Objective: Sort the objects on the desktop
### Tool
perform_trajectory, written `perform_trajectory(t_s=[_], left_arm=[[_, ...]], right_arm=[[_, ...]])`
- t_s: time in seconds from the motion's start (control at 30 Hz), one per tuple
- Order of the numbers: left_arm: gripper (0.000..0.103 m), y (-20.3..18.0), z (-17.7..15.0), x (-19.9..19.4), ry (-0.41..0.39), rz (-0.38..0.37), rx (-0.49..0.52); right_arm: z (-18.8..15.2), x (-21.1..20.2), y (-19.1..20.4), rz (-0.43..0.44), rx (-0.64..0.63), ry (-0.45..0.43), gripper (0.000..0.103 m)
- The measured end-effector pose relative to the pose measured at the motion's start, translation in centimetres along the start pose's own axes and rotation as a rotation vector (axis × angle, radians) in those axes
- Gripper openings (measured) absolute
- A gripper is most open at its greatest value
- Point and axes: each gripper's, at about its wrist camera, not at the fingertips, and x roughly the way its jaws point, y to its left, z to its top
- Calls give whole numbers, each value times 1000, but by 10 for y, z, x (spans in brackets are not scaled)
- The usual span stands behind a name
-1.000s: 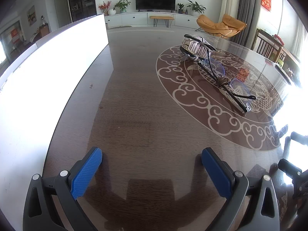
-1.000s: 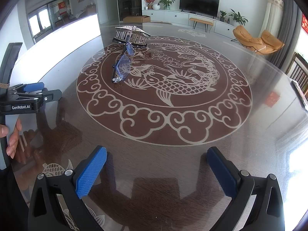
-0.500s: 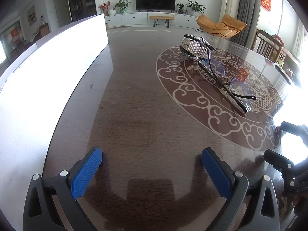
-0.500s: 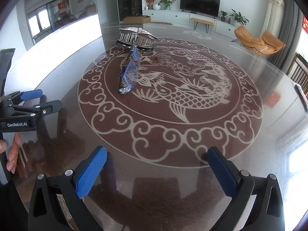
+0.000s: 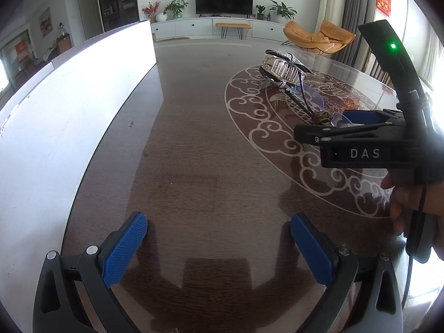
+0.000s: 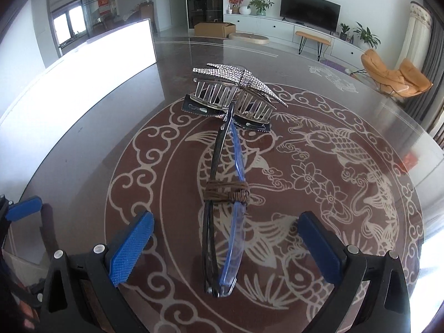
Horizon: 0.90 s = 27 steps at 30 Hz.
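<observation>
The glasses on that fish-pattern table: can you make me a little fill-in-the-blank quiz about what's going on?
1. The folded glasses are bound with brown ____.
2. Beyond them sits a rhinestone hair ____.
3. The right tongs stand ____ around the glasses.
4. The left tongs hold ____.

Missing words: cord; clip; open; nothing

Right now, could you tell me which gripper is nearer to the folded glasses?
The right gripper: its open fingers straddle the near end of the folded glasses. The left gripper sits open over bare table, well off to the side.
</observation>
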Motion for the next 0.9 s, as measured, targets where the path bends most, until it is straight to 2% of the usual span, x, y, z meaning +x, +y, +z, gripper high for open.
perform_trajectory(t_s=[0.2,0.27,0.33,0.4,0.43,0.63,0.9], left_arm=[[103,0,0,0,0,0,0],[103,0,0,0,0,0,0],[103,0,0,0,0,0,0],[103,0,0,0,0,0,0],[103,0,0,0,0,0,0],[103,0,0,0,0,0,0],[103,0,0,0,0,0,0]], right_arm=[[7,2,1,4,-9,-1,103],[2,-5,2,3,-4,-25,91],[-1,-12,6,8,-16,-50,54],[-4,-15,10,8,-27,-58,38],[-5,-16,11,7,-28,-61,34],[-19,-27,-1,-30,11,-60,32],[-77,-73,-63,-125,143,-57,32]])
